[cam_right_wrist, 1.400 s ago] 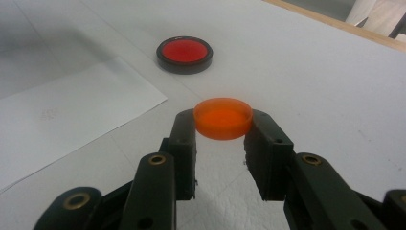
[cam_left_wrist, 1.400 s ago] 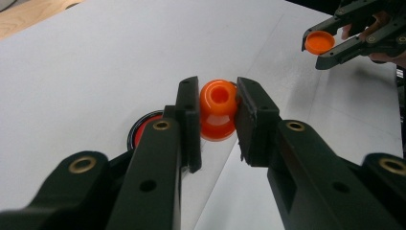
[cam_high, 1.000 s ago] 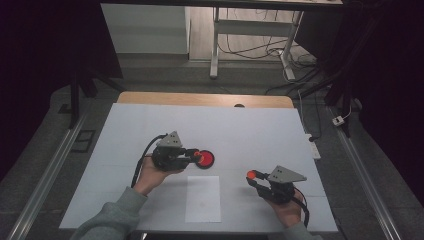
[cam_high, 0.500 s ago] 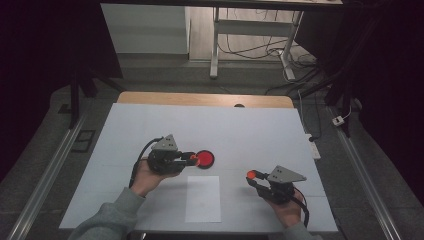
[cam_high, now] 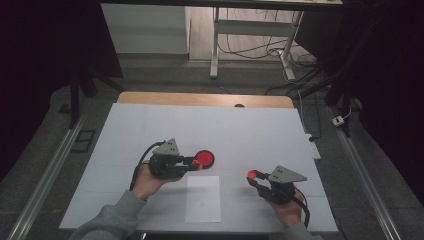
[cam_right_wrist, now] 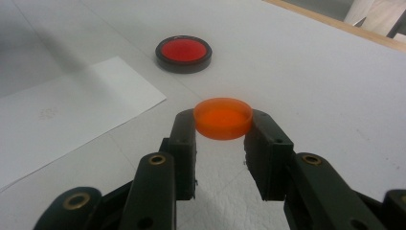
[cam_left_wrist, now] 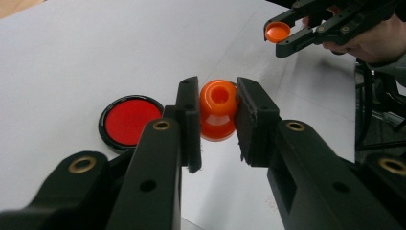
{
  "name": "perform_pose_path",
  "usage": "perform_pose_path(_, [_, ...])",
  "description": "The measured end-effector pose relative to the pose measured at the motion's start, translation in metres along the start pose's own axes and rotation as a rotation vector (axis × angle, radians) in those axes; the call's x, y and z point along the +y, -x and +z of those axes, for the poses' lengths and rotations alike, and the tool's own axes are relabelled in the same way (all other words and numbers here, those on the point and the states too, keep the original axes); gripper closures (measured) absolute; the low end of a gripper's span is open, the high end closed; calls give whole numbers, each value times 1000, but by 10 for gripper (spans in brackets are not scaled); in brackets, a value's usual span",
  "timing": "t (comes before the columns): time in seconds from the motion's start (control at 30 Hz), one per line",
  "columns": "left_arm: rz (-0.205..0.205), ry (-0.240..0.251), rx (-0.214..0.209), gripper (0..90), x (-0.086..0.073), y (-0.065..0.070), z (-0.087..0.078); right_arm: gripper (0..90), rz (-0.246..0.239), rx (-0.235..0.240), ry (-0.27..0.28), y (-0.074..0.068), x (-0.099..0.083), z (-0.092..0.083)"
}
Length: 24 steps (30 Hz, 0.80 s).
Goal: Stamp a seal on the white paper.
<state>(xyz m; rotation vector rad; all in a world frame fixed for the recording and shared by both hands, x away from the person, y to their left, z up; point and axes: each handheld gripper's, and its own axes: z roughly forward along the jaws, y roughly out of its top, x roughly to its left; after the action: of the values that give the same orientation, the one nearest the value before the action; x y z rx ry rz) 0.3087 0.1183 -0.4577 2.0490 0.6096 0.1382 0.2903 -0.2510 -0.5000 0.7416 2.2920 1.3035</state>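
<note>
On the white desk (cam_high: 150, 125), the left gripper (cam_high: 196, 164) lies level in the person's left hand (cam_high: 147, 180), its fingers (cam_left_wrist: 187, 112) pinching a small orange bottle (cam_left_wrist: 218, 110) by its neck, open mouth facing the camera in the left gripper view. Just beside its tip a red disc in a black rim (cam_high: 205, 159) lies flat, above a white sheet of paper (cam_high: 203, 199). Well apart to the right, the right gripper (cam_high: 254, 176) has its fingers (cam_right_wrist: 184, 132) clamped on an orange cap (cam_right_wrist: 223, 117), held just above the desk.
</note>
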Motion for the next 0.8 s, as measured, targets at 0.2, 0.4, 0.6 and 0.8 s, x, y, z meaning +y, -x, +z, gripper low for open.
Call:
perform_pose_path(0.2, [-4,2,-6,726,-3,4,-2,644,-2,-3,1,0,0,0])
perform_pose_path(0.4, [-14,-6,-14,726,-9,7,-1,643,-5,-3,-1,-1,0,0])
perform_pose_path(0.6, [-21,-25,-28,726,-17,12,4,643,-7,-2,-2,-2,1,1])
perform_pose_path(0.8, [-15,-45,-40,726,-20,16,10,643,-4,1,0,-2,1,1])
